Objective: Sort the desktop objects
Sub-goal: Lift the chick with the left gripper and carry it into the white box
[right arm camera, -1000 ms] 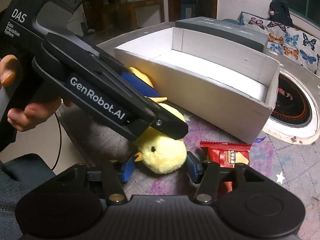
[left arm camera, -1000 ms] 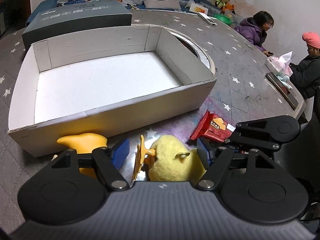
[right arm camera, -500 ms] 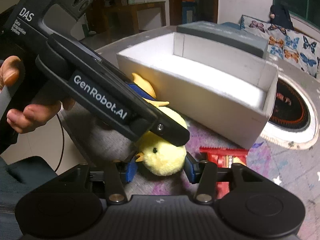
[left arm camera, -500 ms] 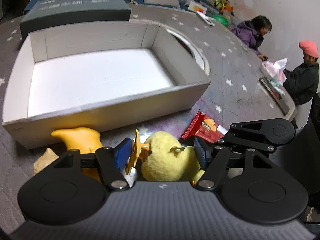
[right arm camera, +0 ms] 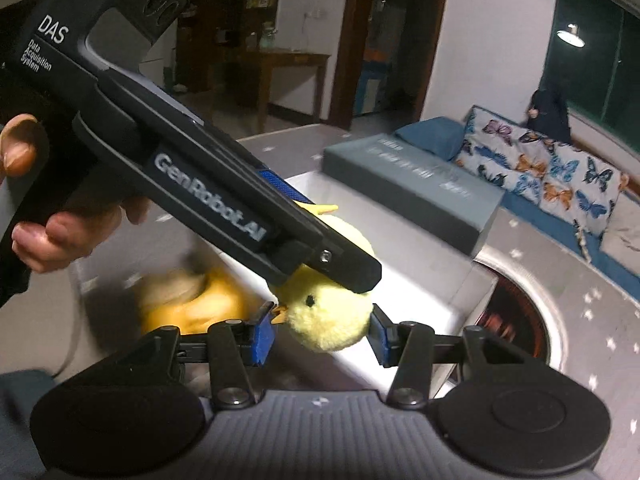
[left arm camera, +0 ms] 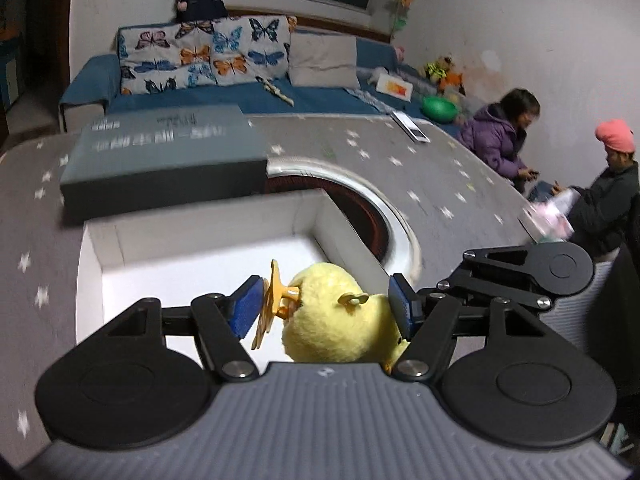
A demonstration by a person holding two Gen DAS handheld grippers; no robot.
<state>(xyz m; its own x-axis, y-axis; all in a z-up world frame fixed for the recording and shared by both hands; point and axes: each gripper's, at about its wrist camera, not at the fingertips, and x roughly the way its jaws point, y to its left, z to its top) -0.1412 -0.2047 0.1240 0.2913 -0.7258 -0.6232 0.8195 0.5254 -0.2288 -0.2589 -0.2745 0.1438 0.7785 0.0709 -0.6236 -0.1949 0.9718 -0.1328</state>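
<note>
Now both grippers' fingers are clamped on the fluffy yellow plush chick (left arm camera: 332, 312): left gripper (left arm camera: 326, 308) across its body, right gripper (right arm camera: 322, 326) across its head, held above the white cardboard box (left arm camera: 200, 224), which lies directly ahead.

Plush duck (left arm camera: 332, 316) above box (left arm camera: 200, 248), lid (left arm camera: 160, 160) behind.

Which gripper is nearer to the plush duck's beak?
Right. The right gripper pinches the plush duck by its head, beak against one pad; the left gripper grips its body.
</note>
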